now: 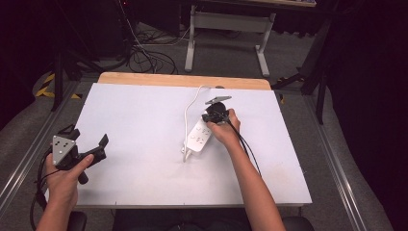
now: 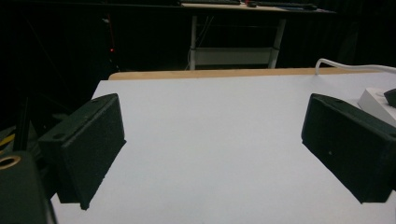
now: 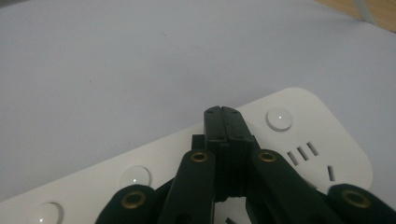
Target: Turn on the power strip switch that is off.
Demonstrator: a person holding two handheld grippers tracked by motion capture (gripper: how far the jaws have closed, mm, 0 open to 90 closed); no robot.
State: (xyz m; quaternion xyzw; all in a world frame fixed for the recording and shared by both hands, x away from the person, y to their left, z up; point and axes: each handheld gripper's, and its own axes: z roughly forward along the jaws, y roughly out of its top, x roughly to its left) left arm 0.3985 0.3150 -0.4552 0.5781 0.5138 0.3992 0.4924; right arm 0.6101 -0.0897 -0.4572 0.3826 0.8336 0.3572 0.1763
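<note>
A white power strip [image 1: 199, 137] with round buttons and its white cord [image 1: 190, 109] lies near the middle of the white table. My right gripper [image 1: 210, 119] hangs over the strip's far end with its jaws pressed together and nothing between them. In the right gripper view the shut tips [image 3: 223, 113] point down at the power strip [image 3: 299, 126], close beside a round white button [image 3: 279, 117]; whether they touch the strip I cannot tell. My left gripper [image 1: 102, 144] rests at the table's left front edge, open and empty, and its fingers [image 2: 91, 142] stand wide apart in the left gripper view.
The white table [image 1: 139, 120] has a wooden strip along its far edge [image 1: 183, 79]. Beyond it stand a white desk frame [image 1: 226, 29] and tangled cables on the floor [image 1: 144, 57]. Metal rails run along both sides of the table.
</note>
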